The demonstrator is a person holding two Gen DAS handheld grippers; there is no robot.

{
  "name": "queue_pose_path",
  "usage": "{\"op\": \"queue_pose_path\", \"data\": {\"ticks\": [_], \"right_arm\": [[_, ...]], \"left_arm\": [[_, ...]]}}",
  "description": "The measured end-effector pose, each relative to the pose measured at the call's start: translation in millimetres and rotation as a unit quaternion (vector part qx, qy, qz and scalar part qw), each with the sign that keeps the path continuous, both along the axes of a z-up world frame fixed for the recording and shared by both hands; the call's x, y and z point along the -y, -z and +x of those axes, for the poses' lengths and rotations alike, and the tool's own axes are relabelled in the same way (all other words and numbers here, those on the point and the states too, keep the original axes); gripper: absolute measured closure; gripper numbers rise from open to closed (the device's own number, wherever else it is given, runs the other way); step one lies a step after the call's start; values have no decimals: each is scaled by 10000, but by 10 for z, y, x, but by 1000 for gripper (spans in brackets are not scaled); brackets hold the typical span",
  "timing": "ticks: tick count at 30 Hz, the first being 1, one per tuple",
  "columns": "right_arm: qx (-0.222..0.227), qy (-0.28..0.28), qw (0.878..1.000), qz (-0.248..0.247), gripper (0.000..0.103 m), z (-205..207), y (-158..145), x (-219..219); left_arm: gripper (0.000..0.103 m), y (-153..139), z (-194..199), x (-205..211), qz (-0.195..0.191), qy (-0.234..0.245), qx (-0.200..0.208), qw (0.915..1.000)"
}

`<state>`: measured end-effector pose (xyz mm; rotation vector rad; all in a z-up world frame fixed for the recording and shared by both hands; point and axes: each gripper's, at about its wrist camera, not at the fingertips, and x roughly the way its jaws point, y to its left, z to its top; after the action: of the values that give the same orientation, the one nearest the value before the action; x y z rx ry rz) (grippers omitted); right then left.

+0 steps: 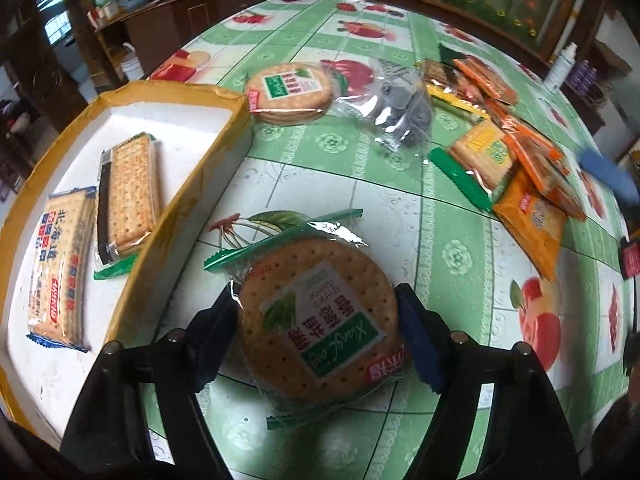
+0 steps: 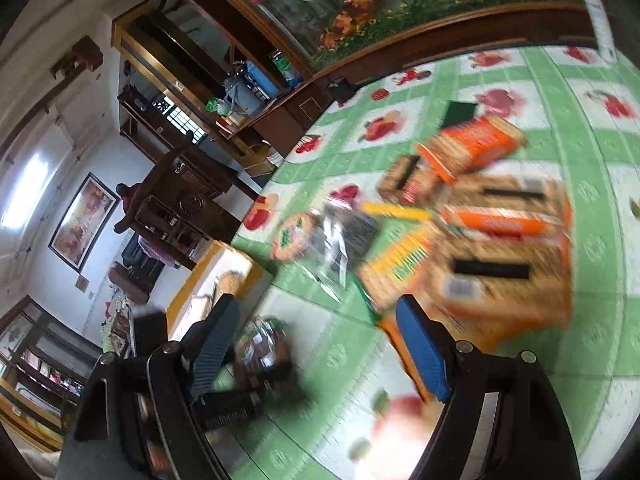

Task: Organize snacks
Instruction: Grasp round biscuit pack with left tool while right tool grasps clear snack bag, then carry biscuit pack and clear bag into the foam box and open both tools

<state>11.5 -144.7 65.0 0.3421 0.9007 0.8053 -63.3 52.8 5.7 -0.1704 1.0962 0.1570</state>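
Left tongs (image 1: 320, 336) are clamped on a round cracker pack in clear wrap w/ green label (image 1: 320, 328), held just above the table w/ green fruit-print cloth (image 1: 360, 200). To the left, a shallow yellow-rimmed cardboard box w/ white floor (image 1: 192, 200) holds two rectangular cracker packs (image 1: 96, 232). A second round cracker pack (image 1: 290, 92) lies beyond the box's far corner, near a loose pile of orange & green snack packets (image 1: 508, 160). Right tongs (image 2: 320, 340) are apart, nothing between them, above the table near the pile; that view is blurred.
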Motion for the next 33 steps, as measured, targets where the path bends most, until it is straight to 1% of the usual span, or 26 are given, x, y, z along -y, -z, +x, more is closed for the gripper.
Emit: {"op": "queue_pose_path", "data": {"ticks": [3, 6, 8, 11, 12, 14, 17, 19, 20, 21, 23, 24, 27, 28, 33], "right_arm": [[-40, -28, 10000, -84, 23, 168, -28, -272], [-200, -2, 9986, -488, 23, 421, 56, -618], [-388, 82, 9963, -768, 23, 583, 178, -813], [-676, 327, 9930, -915, 23, 748, 351, -926], [-707, 386, 9925, -923, 23, 770, 376, -941], [-784, 522, 9891, -1135, 23, 823, 453, -1005], [-861, 605, 9866, -1250, 23, 863, 534, -1062], [-810, 579, 9869, -1270, 28, 864, 545, -1101], [-738, 536, 9866, -1356, 44, 863, 551, -1139], [-726, 439, 9869, -1375, 49, 861, 570, -1170], [-638, 279, 9883, -1356, 51, 815, 559, -1198], [-554, 237, 9885, -1387, 55, 785, 539, -1210], [-321, 137, 9883, -1487, 56, 684, 499, -1201], [-304, 137, 9884, -1479, 57, 657, 498, -1196], [-225, 141, 9915, -1274, 57, 507, 428, -1033]], "left_arm": [[26, -130, -67, 29, 16, 182, 201, 9996], [26, -253, -140, 7, -44, 382, 356, 9986], [26, -355, -199, -34, -61, 494, 504, 9975], [26, -483, -277, -101, -55, 620, 713, 9955], [26, -527, -297, -132, -47, 650, 793, 9947], [26, -589, -327, -194, -30, 681, 908, 9935], [26, -619, -341, -278, -134, 727, 974, 9925], [26, -615, -337, -315, -162, 743, 983, 9923], [26, -608, -335, -335, -184, 737, 980, 9923], [26, -603, -335, -345, -206, 727, 976, 9923], [26, -593, -337, -366, -224, 691, 971, 9926], [26, -588, -338, -376, -232, 672, 970, 9927], [26, -592, -350, -420, -277, 609, 961, 9931], [26, -600, -358, -435, -277, 587, 972, 9932], [26, -640, -384, -478, -254, 542, 1029, 9929]]}}
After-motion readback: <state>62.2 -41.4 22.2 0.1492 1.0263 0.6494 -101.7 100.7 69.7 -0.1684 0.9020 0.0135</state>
